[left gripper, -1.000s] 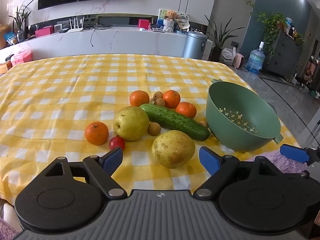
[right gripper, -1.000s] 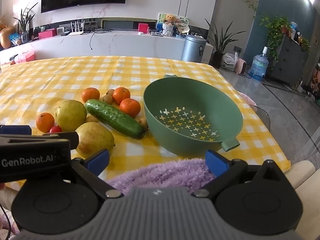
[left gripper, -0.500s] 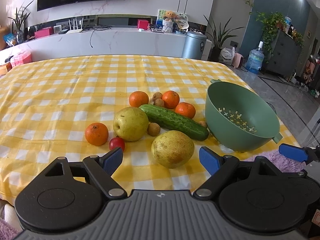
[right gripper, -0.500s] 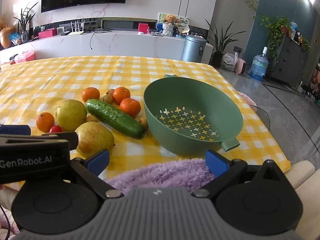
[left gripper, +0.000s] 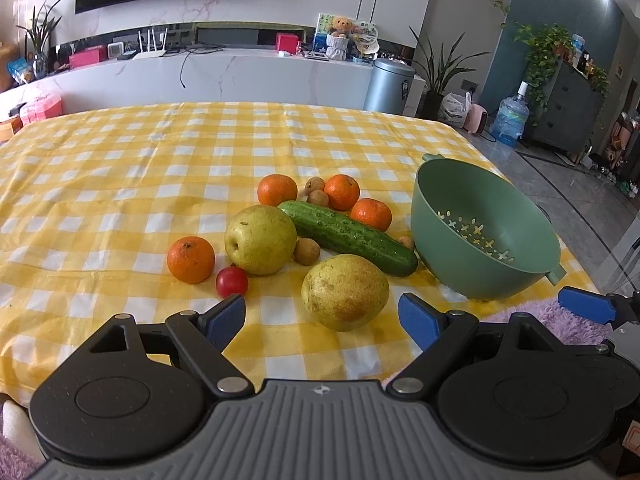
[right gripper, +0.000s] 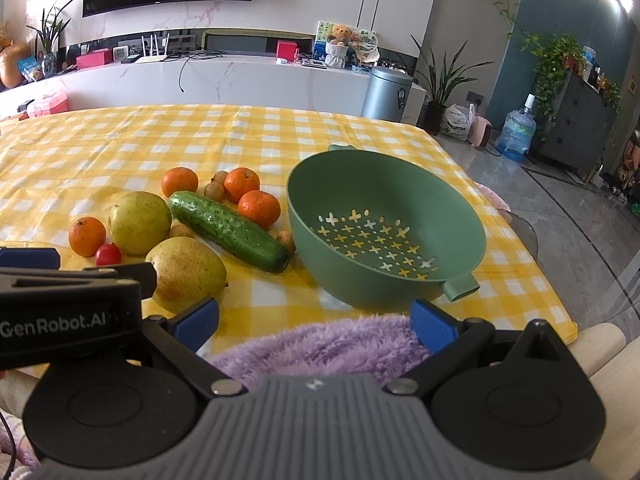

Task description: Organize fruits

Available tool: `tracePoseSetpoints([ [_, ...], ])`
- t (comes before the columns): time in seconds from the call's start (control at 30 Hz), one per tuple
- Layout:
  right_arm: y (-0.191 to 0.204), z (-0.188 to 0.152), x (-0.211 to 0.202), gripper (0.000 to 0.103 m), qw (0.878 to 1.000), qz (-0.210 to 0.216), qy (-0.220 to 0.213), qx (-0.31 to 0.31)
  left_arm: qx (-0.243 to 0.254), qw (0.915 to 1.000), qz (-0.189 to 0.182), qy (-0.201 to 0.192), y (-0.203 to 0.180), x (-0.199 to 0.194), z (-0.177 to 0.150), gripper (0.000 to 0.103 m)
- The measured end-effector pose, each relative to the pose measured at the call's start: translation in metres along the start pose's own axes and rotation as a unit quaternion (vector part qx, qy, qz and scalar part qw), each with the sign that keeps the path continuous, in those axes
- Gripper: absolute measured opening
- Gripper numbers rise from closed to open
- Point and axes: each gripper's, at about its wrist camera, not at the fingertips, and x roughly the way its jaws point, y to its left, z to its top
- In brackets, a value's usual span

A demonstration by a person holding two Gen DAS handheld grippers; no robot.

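On the yellow checked cloth lies a cluster of produce: two yellow-green pears (left gripper: 344,291) (left gripper: 261,238), a cucumber (left gripper: 347,237), several oranges such as the left one (left gripper: 191,259), a small red tomato (left gripper: 231,281) and several small brown fruits (left gripper: 306,251). An empty green colander (right gripper: 384,228) stands to their right. My left gripper (left gripper: 322,318) hovers open just short of the near pear. My right gripper (right gripper: 314,320) is open over a purple fluffy fabric (right gripper: 324,344), in front of the colander (left gripper: 484,236).
The table's right edge (right gripper: 560,308) drops to a grey floor. The left gripper's body (right gripper: 60,304) shows at the left of the right wrist view. A white counter, a bin and plants stand far behind the table.
Almost nothing moved. The left wrist view crept slightly lower and closer to the near pear; both grippers stay open.
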Motion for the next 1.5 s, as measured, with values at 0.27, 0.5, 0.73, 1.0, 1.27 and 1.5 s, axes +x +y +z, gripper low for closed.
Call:
tracePoseSetpoints([
  [0.27,0.0013,-0.0003,-0.0006,0.098,1.000,-0.001,0.001,-0.004,0.004,1.0000,0.001,-0.002,0.0005,-0.0005,-0.0009,0.101],
  [0.5,0.0021,-0.0005,-0.0004,0.098,1.000,-0.002,0.002,-0.006,0.001,1.0000,0.001,0.001,0.0022,0.0001,-0.0014,0.101],
  [0.73,0.0023,-0.0009,0.0014,0.098,1.000,-0.003,0.004,-0.008,-0.002,1.0000,0.006,0.000,0.0018,0.0013,-0.0026,0.101],
  [1.0,0.0034,-0.0011,0.0017,0.098,1.000,-0.005,0.006,-0.011,-0.003,1.0000,0.008,0.002,0.0012,0.0010,-0.0024,0.101],
  [1.27,0.0065,-0.0021,0.0014,0.098,1.000,-0.017,0.005,-0.023,0.005,0.9999,0.016,0.002,-0.0003,0.0025,-0.0039,0.101],
  [1.5,0.0059,-0.0020,0.0001,0.098,1.000,-0.017,0.005,-0.025,-0.002,0.9999,0.004,0.011,0.0044,0.0023,-0.0030,0.101],
])
